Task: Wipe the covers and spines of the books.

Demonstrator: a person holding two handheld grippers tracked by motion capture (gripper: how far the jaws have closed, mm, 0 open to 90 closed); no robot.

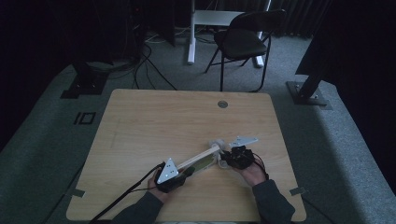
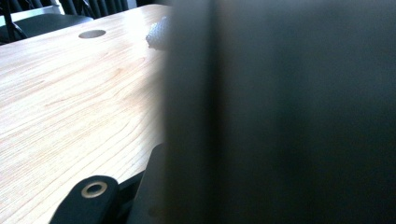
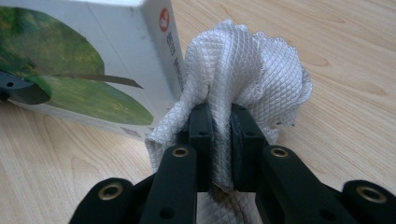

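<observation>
A long white box with a green picture (image 1: 201,161) lies slantwise on the wooden table (image 1: 163,121). My left gripper (image 1: 185,171) is shut on its near left end; in the left gripper view the box (image 2: 280,116) is a dark blur close to the lens. At the box's far end sits a white quilted cloth (image 1: 217,143). My right gripper (image 3: 222,112) is shut on that cloth (image 3: 243,65), which bunches up above the pads beside the box (image 3: 93,60). In the high view the right gripper (image 1: 225,160) is just right of the box.
A round cable hole (image 1: 222,104) is set near the table's far edge. A black folding chair (image 1: 243,39) and a white desk leg (image 1: 191,32) stand beyond the table. Cables trail off the near left edge.
</observation>
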